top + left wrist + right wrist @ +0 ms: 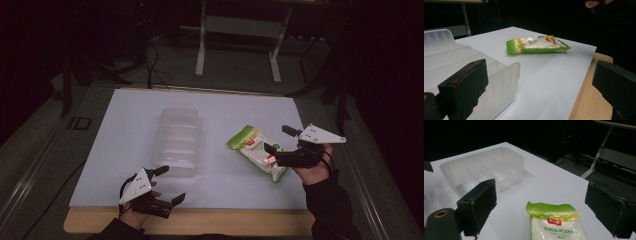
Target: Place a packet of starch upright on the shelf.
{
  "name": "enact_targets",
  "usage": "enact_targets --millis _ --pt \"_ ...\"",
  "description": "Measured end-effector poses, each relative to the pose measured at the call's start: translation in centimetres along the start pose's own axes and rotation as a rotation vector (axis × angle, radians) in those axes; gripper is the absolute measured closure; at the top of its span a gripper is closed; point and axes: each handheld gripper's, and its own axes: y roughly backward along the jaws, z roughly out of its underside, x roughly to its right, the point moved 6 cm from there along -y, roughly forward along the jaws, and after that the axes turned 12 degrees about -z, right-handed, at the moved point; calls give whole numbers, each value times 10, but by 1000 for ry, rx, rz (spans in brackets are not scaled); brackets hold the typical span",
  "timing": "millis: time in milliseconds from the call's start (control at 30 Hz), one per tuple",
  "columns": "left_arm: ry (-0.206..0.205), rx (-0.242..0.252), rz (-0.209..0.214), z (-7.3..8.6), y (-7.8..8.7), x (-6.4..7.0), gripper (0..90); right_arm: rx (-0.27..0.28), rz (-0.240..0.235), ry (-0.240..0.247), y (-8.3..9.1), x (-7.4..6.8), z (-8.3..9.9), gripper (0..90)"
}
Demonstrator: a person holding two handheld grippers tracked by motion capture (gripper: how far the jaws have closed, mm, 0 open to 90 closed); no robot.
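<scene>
Green-and-white pouch point(257, 151) lies flat on the white sheet point(225, 107) covering the tabletop point(200, 222), right of centre, w/ its green top end pointing away from the person & slightly left. Right gripper point(278, 139) sits at the pouch's near-right end; jaws spread wide, nothing between them that's pinched, one jaw tip over the pouch's lower part in the high view, contact can't be told. In the right gripper view the pouch point(555, 223) lies below & between the two open jaws, red label & printed text facing up, green seal edge toward the tray. Clear plastic tray point(178, 141) w/ ribbed compartments sits left of centre on the sheet, well apart from the pouch, a strip of bare sheet between them. Left gripper point(169, 183) is at the near-left, by the tray's near end, over the sheet's front edge; jaws also spread, holding nothing. In the left gripper view one jaw stands just beside the tray point(461, 60) wall, the other is out over the wooden tabletop edge point(589, 95); pouch point(537, 44) seen farther off across the sheet. Grey three-cornered plates top both grippers. Beyond the tabletop, dim floor w/ a white metal frame point(240, 40) & cables point(150, 60).
</scene>
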Motion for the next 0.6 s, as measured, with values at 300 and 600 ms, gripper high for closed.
enact_targets --millis 300,600 --pt "1 -5 1 1 0 0 7 -23 -7 -13 -11 29 4 126" --pt "1 -9 5 1 -1 0 7 -72 -18 -30 -26 54 16 144"
